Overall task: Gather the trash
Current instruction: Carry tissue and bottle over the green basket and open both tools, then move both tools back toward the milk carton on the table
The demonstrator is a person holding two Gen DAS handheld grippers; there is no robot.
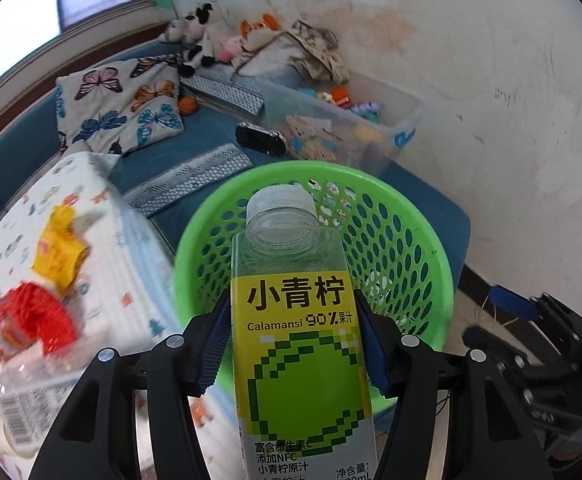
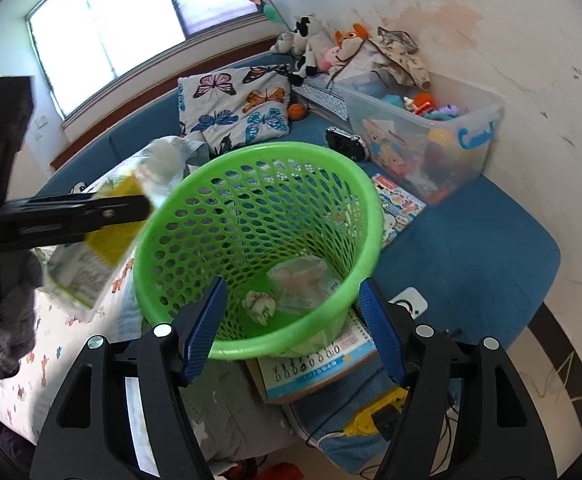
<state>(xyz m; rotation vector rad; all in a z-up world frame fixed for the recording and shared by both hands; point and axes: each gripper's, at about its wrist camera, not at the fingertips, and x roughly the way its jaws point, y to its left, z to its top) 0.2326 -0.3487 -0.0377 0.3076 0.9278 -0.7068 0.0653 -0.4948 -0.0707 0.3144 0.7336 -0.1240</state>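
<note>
Left gripper (image 1: 293,344) clamps an empty Calamansi juice bottle (image 1: 303,360) above the green basket (image 1: 431,240). Right gripper (image 2: 291,328) gapes wide, holding nothing.

Open basket (image 2: 371,200) mouth, toy bin (image 2: 487,120) close behind

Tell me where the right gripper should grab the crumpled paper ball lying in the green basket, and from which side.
Probably from straight above: the paper ball lies on the floor of the basket, walled all round. Close the right gripper across its middle; it is roughly round, and a clear wrapper lies close beside it.
</note>
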